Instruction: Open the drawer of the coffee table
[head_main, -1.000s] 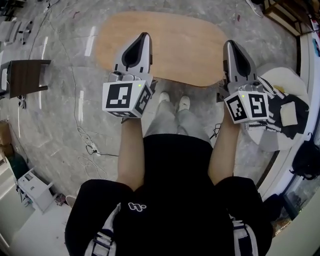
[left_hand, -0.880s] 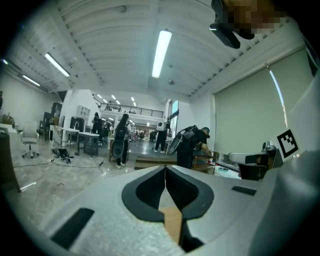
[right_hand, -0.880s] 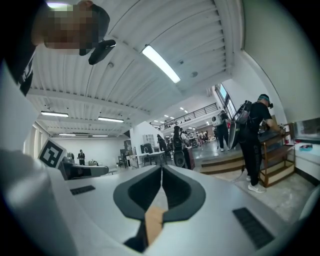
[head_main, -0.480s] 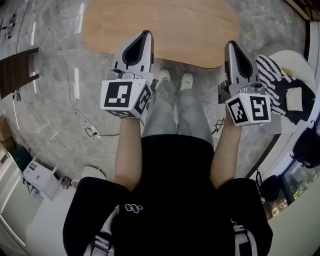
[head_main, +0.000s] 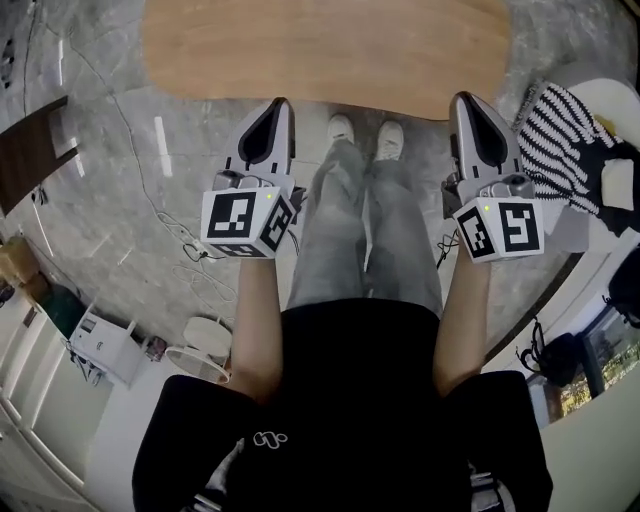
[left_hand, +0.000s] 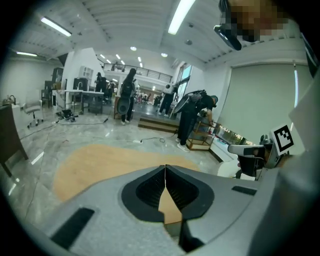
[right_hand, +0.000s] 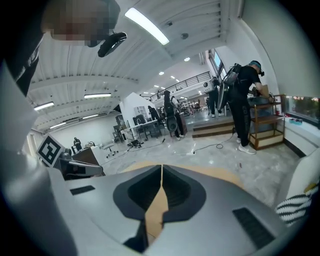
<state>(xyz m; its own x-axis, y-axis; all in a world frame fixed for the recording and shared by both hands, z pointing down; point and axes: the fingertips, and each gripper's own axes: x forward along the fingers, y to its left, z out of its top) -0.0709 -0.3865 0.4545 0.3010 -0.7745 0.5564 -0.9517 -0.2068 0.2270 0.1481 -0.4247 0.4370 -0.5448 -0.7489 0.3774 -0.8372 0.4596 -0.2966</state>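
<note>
In the head view the coffee table (head_main: 330, 50) lies across the top of the picture. Its bare wooden top is an oval whose near long edge runs just beyond the person's shoes (head_main: 365, 135). The drawer shows nowhere, so it presumably sits under that near edge, hidden from above. The left gripper (head_main: 283, 103) and the right gripper (head_main: 463, 98) are held side by side, one on either side of the legs, with both tips pointing at the near edge and touching nothing. A striped cloth (head_main: 560, 140) lies off the table's right end, and a cable (head_main: 185, 250) trails over the floor to the left. In the left gripper view the two jaws meet along one closed seam with nothing between them, and the table top spreads out beyond the tips. In the right gripper view the jaws are likewise pressed together and empty, with the wooden top showing past them. The step in hand looks like the approach, and the drawer is not yet reached. To do it well, one gripper should get low enough to bring the front under the near edge into sight and part its jaws before arriving. It should then close squarely on the handle or lip and pull straight back toward the person, keeping level so the drawer does not bind. The other gripper can steady the top.
</note>
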